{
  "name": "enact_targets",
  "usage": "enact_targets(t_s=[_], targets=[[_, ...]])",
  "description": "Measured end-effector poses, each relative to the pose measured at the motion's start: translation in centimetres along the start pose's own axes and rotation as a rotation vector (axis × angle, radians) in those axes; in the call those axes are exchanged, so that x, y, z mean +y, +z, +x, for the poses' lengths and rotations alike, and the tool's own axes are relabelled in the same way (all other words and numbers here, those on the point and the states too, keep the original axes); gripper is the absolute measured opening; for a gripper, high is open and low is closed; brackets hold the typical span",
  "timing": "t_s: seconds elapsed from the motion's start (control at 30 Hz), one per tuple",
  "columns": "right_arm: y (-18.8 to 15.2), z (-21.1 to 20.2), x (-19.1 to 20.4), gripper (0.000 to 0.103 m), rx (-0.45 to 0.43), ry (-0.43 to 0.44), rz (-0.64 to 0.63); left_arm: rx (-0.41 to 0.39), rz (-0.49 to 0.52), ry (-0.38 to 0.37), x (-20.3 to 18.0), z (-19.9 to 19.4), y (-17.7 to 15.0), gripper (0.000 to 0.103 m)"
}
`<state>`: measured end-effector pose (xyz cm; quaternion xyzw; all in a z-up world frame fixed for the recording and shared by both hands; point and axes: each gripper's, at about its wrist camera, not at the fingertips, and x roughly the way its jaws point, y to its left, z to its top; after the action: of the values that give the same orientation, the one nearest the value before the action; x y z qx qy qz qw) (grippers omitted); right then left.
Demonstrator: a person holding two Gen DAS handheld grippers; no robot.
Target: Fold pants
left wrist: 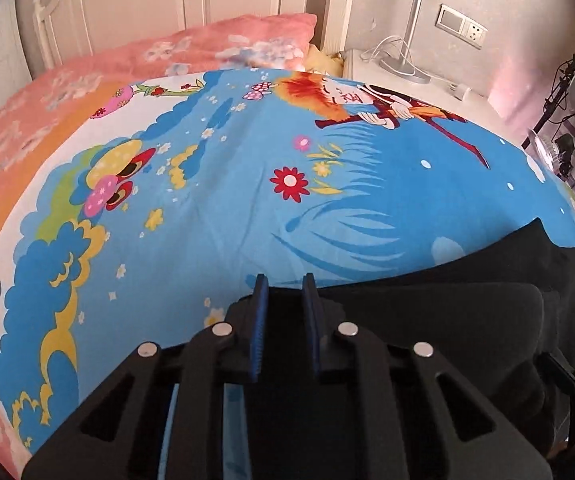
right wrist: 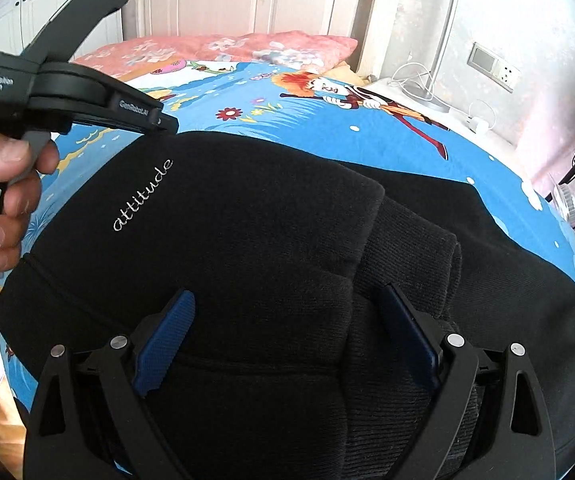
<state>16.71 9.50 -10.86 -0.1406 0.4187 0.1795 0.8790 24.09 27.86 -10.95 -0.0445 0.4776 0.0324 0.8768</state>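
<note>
On the bed (right wrist: 367,148) lay one pair of black pants (right wrist: 247,220), one cartoon-printed sheet (left wrist: 227,200) and one pink floral pillow (left wrist: 227,46). Two tools worked there: the left tool (left wrist: 284,286) and the right tool (right wrist: 287,304). Beside the bed stood one floor lamp (left wrist: 407,40).
</note>
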Motion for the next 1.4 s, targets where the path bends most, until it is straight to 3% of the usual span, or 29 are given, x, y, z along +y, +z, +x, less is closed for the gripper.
enact_targets(t_s=[0.13, 0.2, 0.23, 0.3, 0.37, 0.47, 0.5, 0.6, 0.67, 0.7, 0.73, 0.77, 0.8, 0.83, 0.9, 0.93, 1.0, 1.07, 1.4], targets=[[0.0, -0.1, 0.0, 0.090, 0.000, 0.002, -0.002, -0.032, -0.052, -0.023, 0.8, -1.0, -0.3, 0.021], [0.0, 0.0, 0.0, 0.090, -0.001, 0.003, -0.002, -0.089, -0.092, -0.028, 1.3, -3.2, -1.0, 0.024], [0.0, 0.0, 0.0, 0.091, 0.000, 0.004, 0.000, -0.115, -0.094, -0.015, 1.2, -4.3, -1.4, 0.030], [0.0, 0.0, 0.0, 0.091, 0.000, 0.001, 0.001, -0.137, -0.110, 0.013, 0.9, -5.9, -2.7, 0.063], [-0.1, 0.0, 0.1, 0.091, -0.002, 0.000, 0.000, -0.137, -0.118, 0.004, 0.5, -7.1, -4.3, 0.068], [0.0, 0.0, 0.1, 0.091, -0.001, 0.001, 0.000, -0.195, -0.090, 0.089, -0.7, -9.3, -6.2, 0.096], [0.0, 0.0, 0.1, 0.091, -0.001, 0.001, 0.000, -0.225, -0.109, 0.113, -0.7, -10.2, -7.0, 0.101], [0.0, 0.0, 0.1, 0.091, -0.002, 0.001, 0.001, -0.330, -0.143, 0.076, -0.3, -12.2, -8.9, 0.101], [0.0, 0.0, 0.1, 0.091, -0.002, 0.001, 0.001, -0.310, -0.091, 0.088, -0.5, -12.0, -9.3, 0.101], [0.0, 0.0, 0.1, 0.091, -0.002, 0.001, 0.001, -0.306, -0.083, 0.141, -0.7, -12.0, -9.7, 0.101], [0.0, 0.0, 0.1, 0.091, -0.002, 0.001, 0.001, -0.304, -0.090, 0.146, -0.8, -12.1, -10.1, 0.101], [0.0, 0.0, 0.1, 0.091, -0.002, 0.001, 0.001, -0.302, -0.093, 0.093, -0.7, -12.1, -10.4, 0.100], [0.0, 0.0, 0.1, 0.091, -0.002, 0.001, 0.000, -0.298, -0.108, -0.009, -0.5, -12.1, -11.0, 0.100], [0.0, 0.0, 0.0, 0.091, -0.003, 0.001, 0.000, -0.289, -0.125, -0.025, -0.5, -12.0, -11.3, 0.096], [0.0, 0.0, 0.0, 0.091, -0.003, 0.001, 0.000, -0.245, -0.109, 0.030, -1.3, -11.1, -11.6, 0.073], [0.1, 0.0, 0.0, 0.091, -0.004, 0.001, -0.001, -0.228, -0.094, 0.041, -1.6, -10.6, -11.8, 0.068], [0.0, 0.0, 0.0, 0.091, -0.004, 0.001, -0.001, -0.172, -0.102, 0.009, -1.5, -9.2, -12.4, 0.055], [0.1, 0.0, 0.0, 0.091, -0.002, 0.002, -0.002, -0.119, -0.134, -0.021, -1.1, -7.7, -13.2, 0.057], [0.7, -0.6, 0.0, 0.088, 0.018, -0.001, -0.016, -0.111, -0.217, -0.087, 0.8, -6.2, -14.0, 0.067]])
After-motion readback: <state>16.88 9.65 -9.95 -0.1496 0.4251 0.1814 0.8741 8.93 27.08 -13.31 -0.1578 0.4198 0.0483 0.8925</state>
